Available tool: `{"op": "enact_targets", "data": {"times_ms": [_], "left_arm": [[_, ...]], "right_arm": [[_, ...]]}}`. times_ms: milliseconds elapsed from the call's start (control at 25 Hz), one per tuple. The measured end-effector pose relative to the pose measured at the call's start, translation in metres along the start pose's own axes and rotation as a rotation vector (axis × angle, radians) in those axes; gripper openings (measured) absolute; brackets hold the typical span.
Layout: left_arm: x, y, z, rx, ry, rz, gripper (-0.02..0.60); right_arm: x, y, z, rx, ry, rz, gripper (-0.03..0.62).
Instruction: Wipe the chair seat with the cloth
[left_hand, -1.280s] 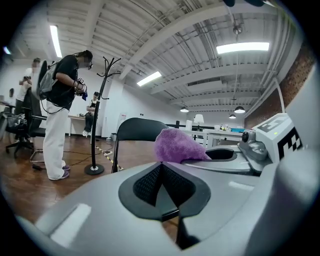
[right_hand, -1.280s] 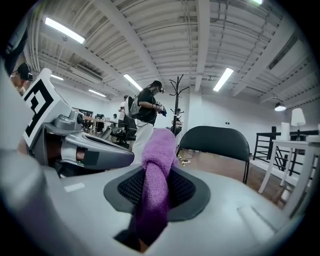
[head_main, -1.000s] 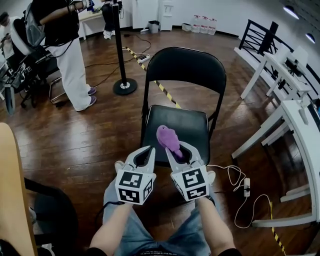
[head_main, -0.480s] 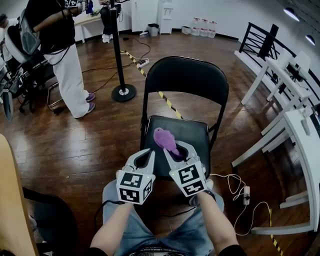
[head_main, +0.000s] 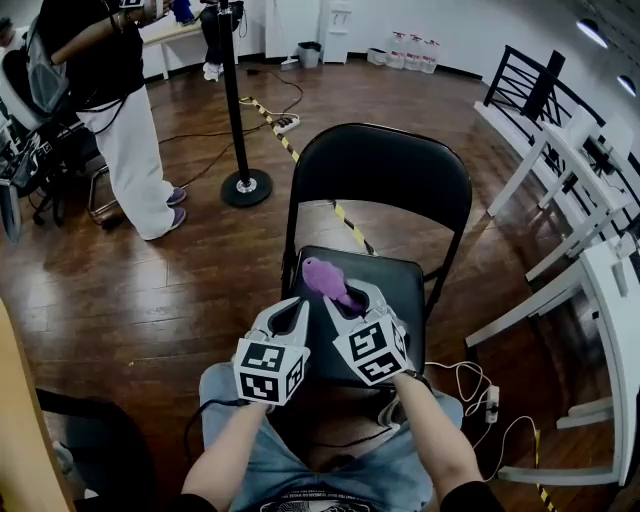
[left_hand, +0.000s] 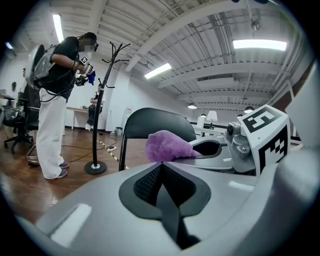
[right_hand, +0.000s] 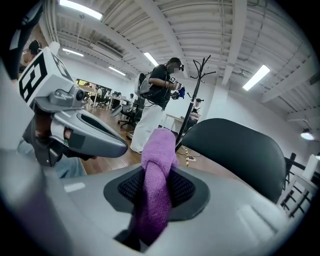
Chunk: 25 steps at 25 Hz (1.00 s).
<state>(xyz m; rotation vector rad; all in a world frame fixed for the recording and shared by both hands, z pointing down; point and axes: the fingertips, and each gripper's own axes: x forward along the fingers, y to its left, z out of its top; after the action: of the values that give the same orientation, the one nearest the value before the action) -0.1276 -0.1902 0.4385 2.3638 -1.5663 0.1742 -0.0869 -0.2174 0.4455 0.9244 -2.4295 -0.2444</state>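
Note:
A black folding chair (head_main: 378, 170) stands in front of me, its seat (head_main: 395, 280) just beyond both grippers. My right gripper (head_main: 352, 296) is shut on a purple cloth (head_main: 325, 279), which bunches out past its tips over the near left part of the seat. In the right gripper view the cloth (right_hand: 157, 185) runs between the jaws, with the chair back (right_hand: 235, 147) behind. My left gripper (head_main: 287, 314) is shut with nothing in it, beside the right one at the seat's near left edge. The cloth (left_hand: 170, 146) and chair back (left_hand: 155, 122) also show in the left gripper view.
A coat stand (head_main: 237, 110) rises at the back left, with a person (head_main: 120, 110) beside it. White tables (head_main: 580, 230) line the right side. Yellow-black floor tape (head_main: 300, 160) and cables (head_main: 480, 390) lie on the wooden floor. My knees (head_main: 330, 450) are under the grippers.
The view has shifted so the chair sits lower and closer. Both grippers stay side by side, the right one still holding the cloth, now slightly farther over the seat.

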Motion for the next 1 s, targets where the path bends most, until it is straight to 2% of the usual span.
{"op": "enact_targets", "data": {"times_ms": [400, 1000], "left_arm": [[0.049, 0.028, 0.001, -0.011, 0.033, -0.002, 0.003], [0.064, 0.065, -0.011, -0.048, 0.058, 0.020, 0.004]], "right_arm": [[0.080, -0.044, -0.028, -0.136, 0.098, 0.035, 0.091], [0.179, -0.070, -0.087, -0.250, 0.251, 0.102, 0.091]]}}
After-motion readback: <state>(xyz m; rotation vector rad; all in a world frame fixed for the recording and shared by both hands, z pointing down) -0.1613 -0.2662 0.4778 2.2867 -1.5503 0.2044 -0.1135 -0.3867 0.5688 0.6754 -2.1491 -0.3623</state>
